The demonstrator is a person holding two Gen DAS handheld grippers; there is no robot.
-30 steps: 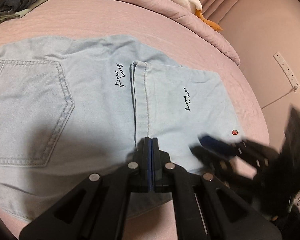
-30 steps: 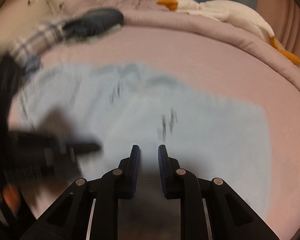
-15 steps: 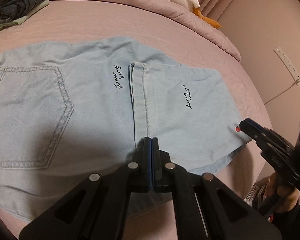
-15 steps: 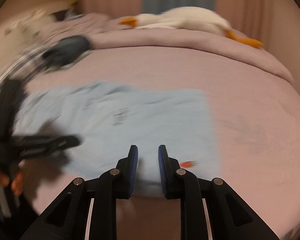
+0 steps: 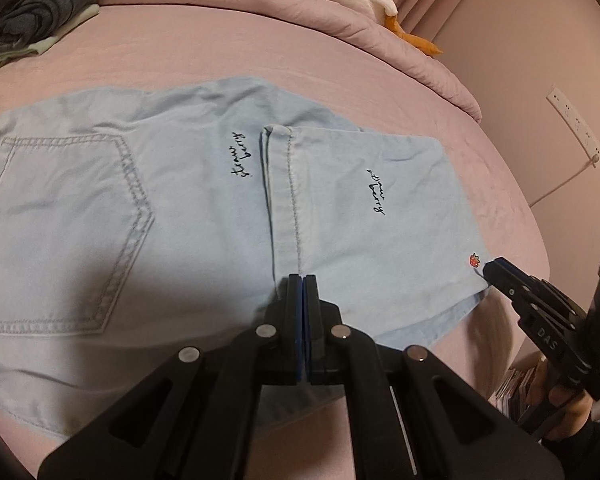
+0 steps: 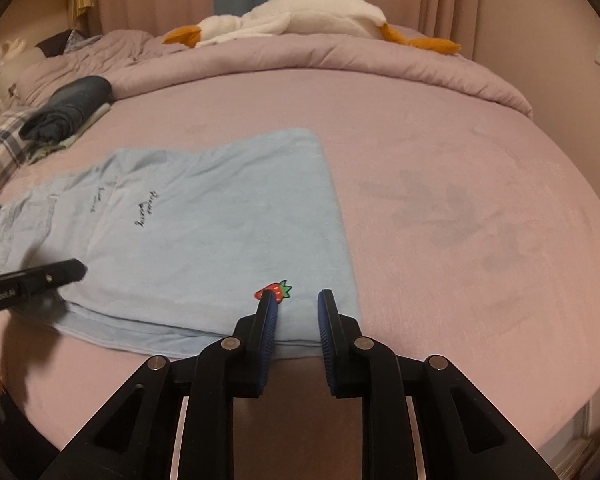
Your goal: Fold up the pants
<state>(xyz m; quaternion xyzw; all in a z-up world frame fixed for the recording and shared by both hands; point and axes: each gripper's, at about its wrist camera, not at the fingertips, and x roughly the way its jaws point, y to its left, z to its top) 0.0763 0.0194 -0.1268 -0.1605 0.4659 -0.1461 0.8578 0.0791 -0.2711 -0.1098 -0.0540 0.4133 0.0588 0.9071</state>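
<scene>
Light blue pants (image 5: 172, 208) lie flat on the pink bed, with the legs folded back over the seat so the hem (image 5: 280, 200) lies across the middle. My left gripper (image 5: 303, 284) is shut at the near end of that hem; whether it pinches cloth I cannot tell. My right gripper (image 6: 296, 304) is open, its fingers over the near right corner of the fold, beside a red strawberry patch (image 6: 274, 291). The right gripper also shows in the left wrist view (image 5: 490, 270) at that corner. The pants also show in the right wrist view (image 6: 220, 232).
A pile of dark folded clothes (image 6: 68, 108) lies at the far left of the bed. A rumpled quilt (image 6: 340, 60) with a white goose plush (image 6: 300, 16) runs along the back. The bed edge (image 6: 560, 380) and a wall are to the right.
My right gripper has swung from the middle of the pants to the near right corner by the strawberry patch and opened wider. The left gripper has stayed at the hem.
</scene>
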